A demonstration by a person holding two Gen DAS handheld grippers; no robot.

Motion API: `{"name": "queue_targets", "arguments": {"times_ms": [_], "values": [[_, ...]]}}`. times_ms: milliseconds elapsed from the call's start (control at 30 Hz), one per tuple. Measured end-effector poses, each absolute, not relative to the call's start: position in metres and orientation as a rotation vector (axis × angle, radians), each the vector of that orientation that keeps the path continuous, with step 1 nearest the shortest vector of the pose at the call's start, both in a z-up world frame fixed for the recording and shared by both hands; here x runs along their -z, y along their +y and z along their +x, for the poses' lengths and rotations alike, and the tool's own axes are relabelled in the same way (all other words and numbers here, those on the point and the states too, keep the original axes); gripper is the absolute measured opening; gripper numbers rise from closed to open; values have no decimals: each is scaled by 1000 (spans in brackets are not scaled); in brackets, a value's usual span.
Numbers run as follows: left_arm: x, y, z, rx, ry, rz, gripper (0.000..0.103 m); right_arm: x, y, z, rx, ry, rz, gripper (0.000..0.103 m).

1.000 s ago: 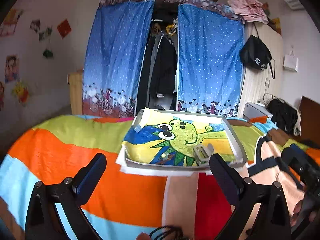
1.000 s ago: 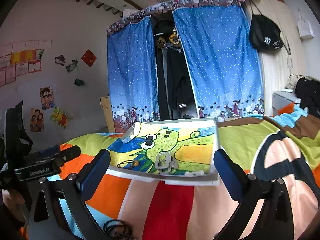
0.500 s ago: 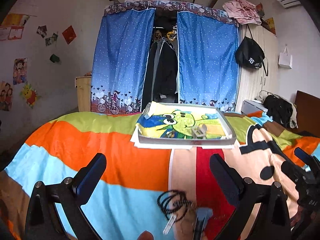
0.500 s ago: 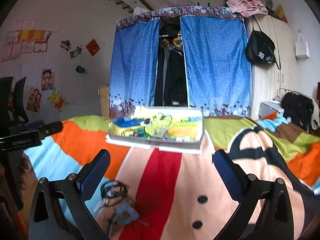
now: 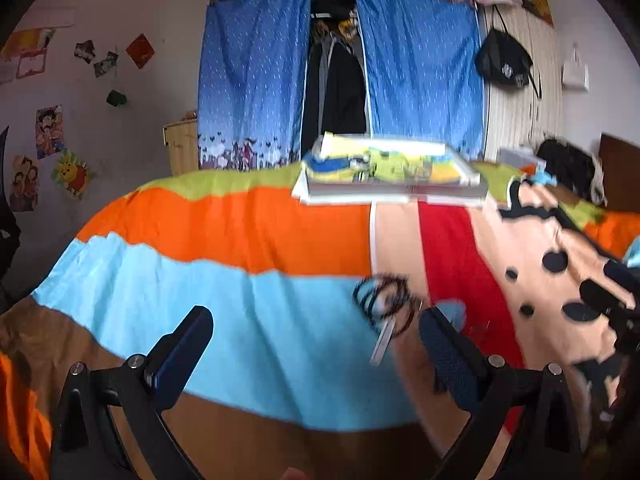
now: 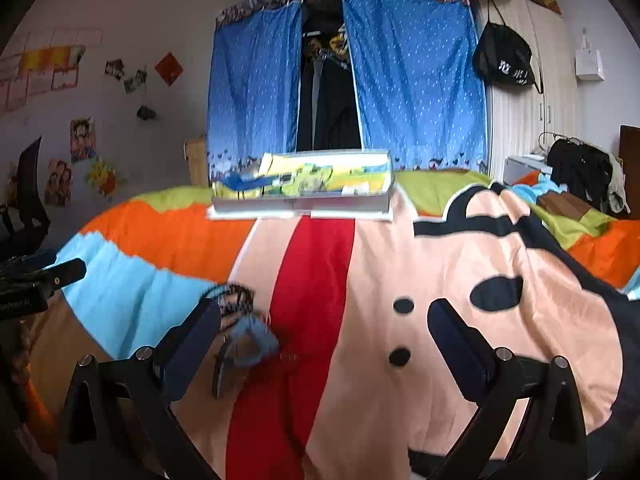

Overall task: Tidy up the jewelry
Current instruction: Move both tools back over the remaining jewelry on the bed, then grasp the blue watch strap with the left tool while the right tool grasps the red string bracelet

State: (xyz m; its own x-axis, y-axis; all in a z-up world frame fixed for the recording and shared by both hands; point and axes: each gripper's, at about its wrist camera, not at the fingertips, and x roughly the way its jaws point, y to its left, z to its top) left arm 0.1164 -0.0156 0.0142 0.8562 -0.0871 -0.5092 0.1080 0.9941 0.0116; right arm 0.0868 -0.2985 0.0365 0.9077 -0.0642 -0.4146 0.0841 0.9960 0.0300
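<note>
Left gripper (image 5: 316,336) low in frame, fingers wide apart, empty. Right gripper (image 6: 324,328) likewise, fingers spread, holding nothing. Blurred jewelry pile (image 5: 384,304), dark beaded loops with pale tag and blue piece, lies on bedspread (image 5: 240,320) centre-right in left view, lower left (image 6: 240,320) in right view. Tray (image 6: 300,200) with cartoon picture upper centre, well apart from pile.

1. Both cameras sit farther back from the tray (image 5: 394,192) than a second ago; it now looks small and far.
2. Black bracelet pile (image 5: 384,300) and blue clip (image 6: 252,340), formerly at frame bottom, now mid-bedspread.
</note>
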Motion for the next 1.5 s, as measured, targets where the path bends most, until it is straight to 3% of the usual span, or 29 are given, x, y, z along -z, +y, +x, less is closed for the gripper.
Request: {"name": "queue_targets", "arguments": {"times_ms": [333,667,733,800,900,1000,1267,1500], "values": [[41,-15,120,152,698,40,103,8,-291,89,46,571,53,102],[59,-39,135,329,739,14,103,33,-302,109,-103,647,99,101],[61,-44,140,361,745,-2,103,36,-304,114,-130,651,106,98],[62,-49,144,392,744,-11,103,39,-308,119,-149,656,124,85],[63,-59,150,429,743,-1,93,44,-314,128,-177,674,162,71],[65,-70,156,465,744,8,89,49,-317,137,-201,694,190,64],[68,-96,172,528,742,17,76,60,-317,163,-275,748,245,54],[75,-110,190,576,782,-8,47,77,-313,188,-316,820,302,40]]}}
